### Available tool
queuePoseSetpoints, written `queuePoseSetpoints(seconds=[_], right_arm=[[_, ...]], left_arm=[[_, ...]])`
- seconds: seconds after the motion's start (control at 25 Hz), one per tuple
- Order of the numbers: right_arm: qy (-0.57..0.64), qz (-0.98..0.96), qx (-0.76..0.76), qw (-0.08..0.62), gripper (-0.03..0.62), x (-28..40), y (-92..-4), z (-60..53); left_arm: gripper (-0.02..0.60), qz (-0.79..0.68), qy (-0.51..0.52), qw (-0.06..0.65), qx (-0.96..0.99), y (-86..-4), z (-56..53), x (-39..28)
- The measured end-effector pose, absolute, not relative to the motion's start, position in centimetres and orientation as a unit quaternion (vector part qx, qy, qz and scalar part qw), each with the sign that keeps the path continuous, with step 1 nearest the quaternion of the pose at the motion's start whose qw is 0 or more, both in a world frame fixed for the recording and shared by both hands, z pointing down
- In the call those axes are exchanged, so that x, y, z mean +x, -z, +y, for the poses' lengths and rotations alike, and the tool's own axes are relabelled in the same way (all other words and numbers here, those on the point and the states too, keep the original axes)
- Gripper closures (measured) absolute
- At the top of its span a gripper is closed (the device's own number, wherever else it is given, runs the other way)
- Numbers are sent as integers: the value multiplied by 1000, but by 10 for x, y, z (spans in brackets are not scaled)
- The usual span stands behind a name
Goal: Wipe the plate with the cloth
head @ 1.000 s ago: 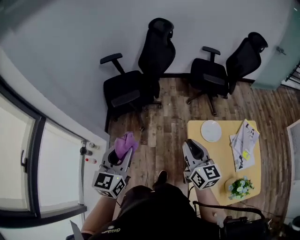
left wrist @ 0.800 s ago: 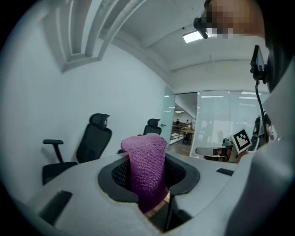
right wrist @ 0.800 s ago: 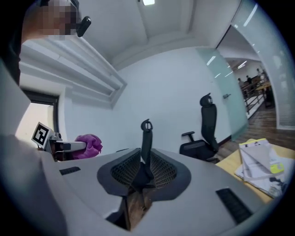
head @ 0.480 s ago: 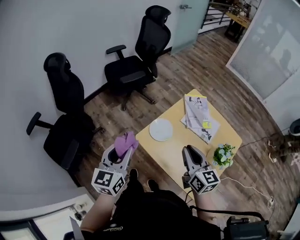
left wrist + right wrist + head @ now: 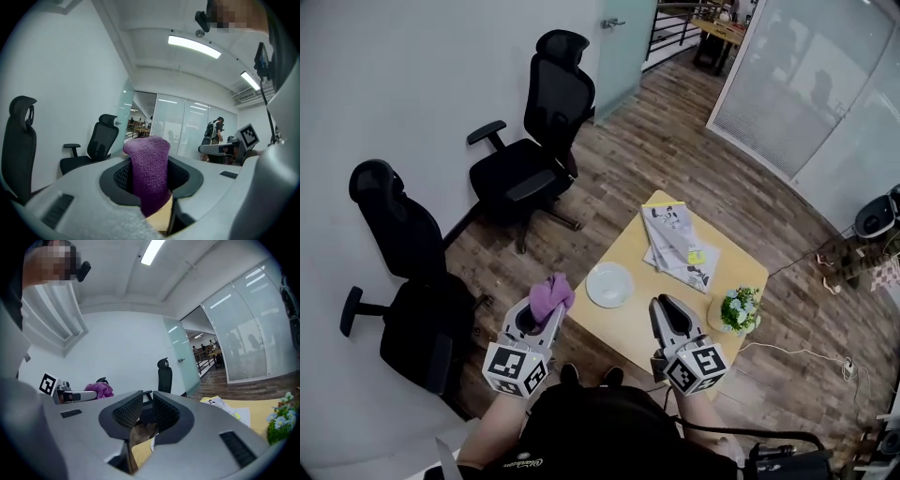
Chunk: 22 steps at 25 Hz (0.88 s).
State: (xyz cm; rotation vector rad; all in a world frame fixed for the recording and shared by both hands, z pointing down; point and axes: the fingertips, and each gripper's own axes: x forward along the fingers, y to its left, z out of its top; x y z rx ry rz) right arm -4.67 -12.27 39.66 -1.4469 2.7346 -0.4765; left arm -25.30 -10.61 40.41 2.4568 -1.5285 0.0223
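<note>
White walls, wood-plank floor, two black office chairs, glass partitions, ceiling strip lights.

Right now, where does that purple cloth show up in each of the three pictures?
Head view: the purple cloth sticks up from the left gripper, lower left of centre.
Left gripper view: dead centre, clamped between the jaws.
Right gripper view: small, far left, on the other gripper.
Shared landmark: the black chair beside the glass door.
</note>
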Motion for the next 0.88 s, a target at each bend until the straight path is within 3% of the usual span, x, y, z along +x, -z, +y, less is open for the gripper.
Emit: queuePoseSetpoints(seconds=[0.28, 0.88], right_arm=[[150, 866, -477, 20, 530, -32, -395, -136], [249, 844, -467, -86, 530, -41, -499, -133]], left_arm=[[446, -486, -33, 107, 867, -400, -125, -221], [446, -449, -125, 226, 855, -529, -132, -210]])
